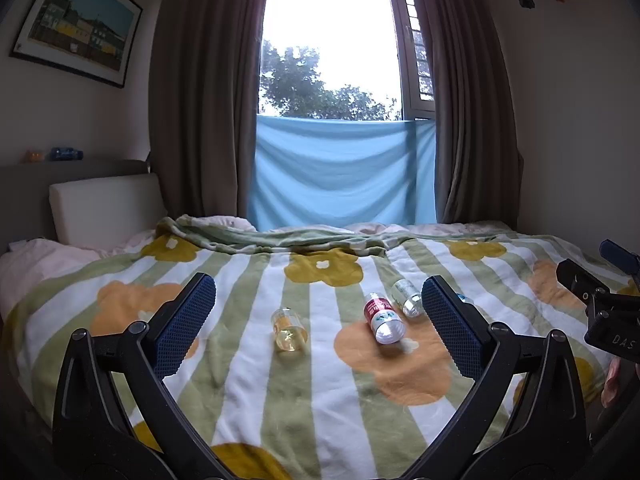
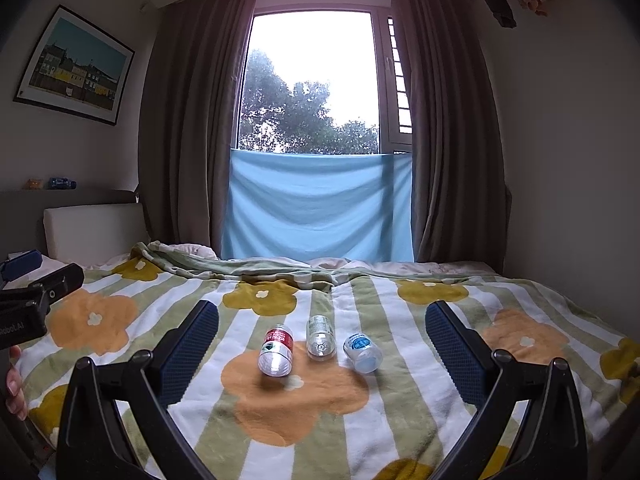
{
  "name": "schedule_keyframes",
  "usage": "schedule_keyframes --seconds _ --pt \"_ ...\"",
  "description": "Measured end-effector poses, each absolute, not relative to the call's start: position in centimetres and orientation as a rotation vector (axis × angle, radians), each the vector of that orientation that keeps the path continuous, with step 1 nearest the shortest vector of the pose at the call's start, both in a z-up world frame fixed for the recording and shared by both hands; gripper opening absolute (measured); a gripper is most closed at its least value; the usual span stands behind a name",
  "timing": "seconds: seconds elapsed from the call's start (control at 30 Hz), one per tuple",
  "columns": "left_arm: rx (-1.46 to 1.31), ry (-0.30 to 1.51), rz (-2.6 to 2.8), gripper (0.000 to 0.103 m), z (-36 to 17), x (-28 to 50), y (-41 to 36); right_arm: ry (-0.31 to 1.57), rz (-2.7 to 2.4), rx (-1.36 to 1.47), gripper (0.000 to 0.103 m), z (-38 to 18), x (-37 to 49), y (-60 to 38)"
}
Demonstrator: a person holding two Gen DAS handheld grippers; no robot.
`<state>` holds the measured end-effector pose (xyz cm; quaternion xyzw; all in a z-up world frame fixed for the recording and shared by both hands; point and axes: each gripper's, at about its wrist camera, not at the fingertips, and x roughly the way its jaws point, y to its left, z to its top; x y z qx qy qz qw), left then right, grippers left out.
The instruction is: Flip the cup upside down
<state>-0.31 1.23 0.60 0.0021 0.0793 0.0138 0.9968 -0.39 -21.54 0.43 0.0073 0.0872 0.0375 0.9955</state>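
Note:
Several small cut-off bottle cups lie on their sides on the flowered blanket [image 1: 304, 400]. In the left wrist view a yellowish clear cup [image 1: 289, 330] lies between my fingers. A red-labelled cup [image 1: 382, 318] and a clear cup [image 1: 408, 298] lie to its right. A blue-labelled cup [image 1: 464, 299] peeks from behind the right finger. My left gripper [image 1: 318, 292] is open and empty, short of the cups. The right wrist view has the red-labelled cup [image 2: 276, 350], the clear cup [image 2: 320, 338] and the blue-labelled cup [image 2: 362, 348] in a row. My right gripper [image 2: 322, 312] is open, above and short of them.
The bed runs back to a window with brown curtains [image 1: 200, 100] and a hanging blue cloth [image 1: 344, 172]. A white headboard cushion [image 1: 104, 208] sits at the left. Each gripper shows at the other view's edge: right gripper [image 1: 608, 304], left gripper [image 2: 36, 300]. A hand [image 2: 14, 384] holds the left one.

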Motion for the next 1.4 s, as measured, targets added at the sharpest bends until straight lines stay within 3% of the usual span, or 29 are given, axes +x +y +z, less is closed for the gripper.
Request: schedule_keyframes --seconds 1.4 --pt "-0.006 0.173 0.026 0.103 -0.26 0.09 1.31 0.186 0.071 -0.003 0.103 0.23 -0.51 -20.94"
